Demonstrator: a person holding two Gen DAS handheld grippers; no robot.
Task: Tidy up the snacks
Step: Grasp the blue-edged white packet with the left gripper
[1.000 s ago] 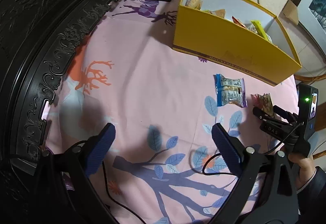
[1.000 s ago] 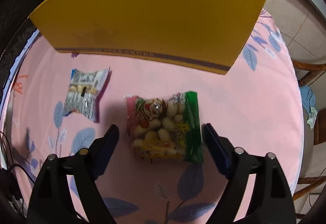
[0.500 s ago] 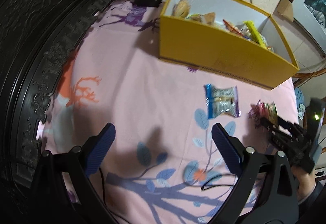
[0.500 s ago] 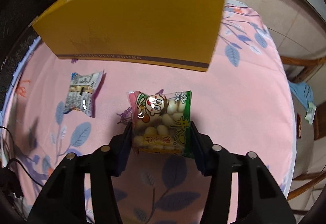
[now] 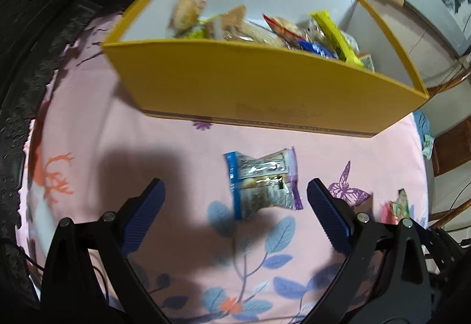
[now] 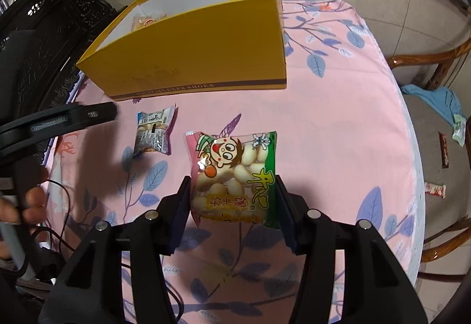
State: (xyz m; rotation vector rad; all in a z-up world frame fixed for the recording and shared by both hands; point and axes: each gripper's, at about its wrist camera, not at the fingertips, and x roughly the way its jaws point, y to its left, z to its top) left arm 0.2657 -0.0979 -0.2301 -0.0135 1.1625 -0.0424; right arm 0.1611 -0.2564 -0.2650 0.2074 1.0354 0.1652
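The right gripper (image 6: pixel 232 197) was seen with its jaws, which had just been closing, pressed on both sides of a cartoon-printed snack bag (image 6: pixel 234 177), which was held above the pink floral tablecloth (image 6: pixel 338 124). The left gripper (image 5: pixel 235 200) was spread wide with nothing held, a blue-edged snack packet (image 5: pixel 262 182) lying flat on the cloth between its fingertips, untouched. Only the left wrist view showed the inside of the yellow box (image 5: pixel 265 88), where a blurred heap of wrapped snacks (image 5: pixel 265 26) was piled; a count could not be made. Only the right wrist view showed a wooden chair (image 6: pixel 435 65) with blue cloth (image 6: pixel 435 97) on it and three small wrappers (image 6: pixel 444 153) beyond the table's edge. Two loose snacks were counted on or over the cloth.
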